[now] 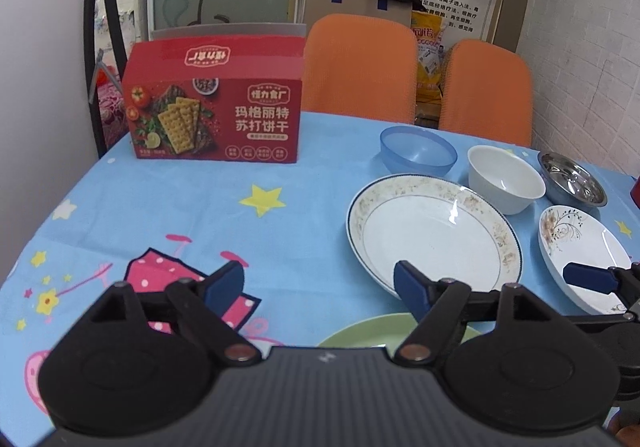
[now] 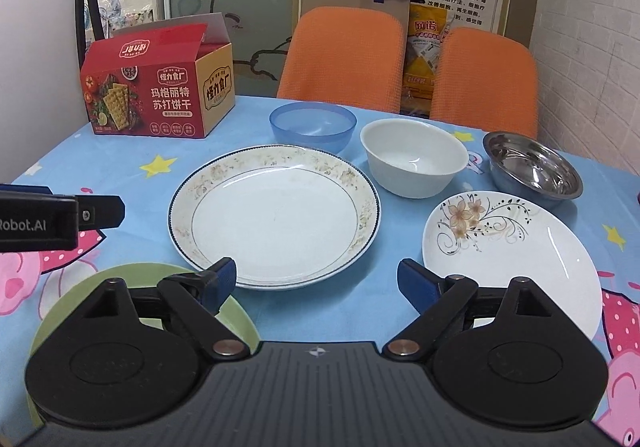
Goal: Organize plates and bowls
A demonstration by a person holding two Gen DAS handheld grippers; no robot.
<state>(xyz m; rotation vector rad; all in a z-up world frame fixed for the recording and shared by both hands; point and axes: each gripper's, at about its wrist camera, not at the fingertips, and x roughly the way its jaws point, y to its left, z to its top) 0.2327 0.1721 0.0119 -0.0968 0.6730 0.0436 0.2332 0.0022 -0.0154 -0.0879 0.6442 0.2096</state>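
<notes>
Now we hold both grippers open, the floral-rimmed plate [image 2: 274,217] at twelve o'clock of our nearer right gripper [image 2: 316,283].

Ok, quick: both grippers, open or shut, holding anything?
Left gripper: open, holding nothing, above the tablecloth.
Right gripper: open, holding nothing, fingers either side of the big plate's near rim.

Large rimmed plate [image 2: 276,217], flowered plate [image 2: 512,251], green plate [image 2: 240,317], blue bowl [image 2: 312,125], white bowl [image 2: 414,157], steel bowl [image 2: 532,169], all upright, unstacked
</notes>
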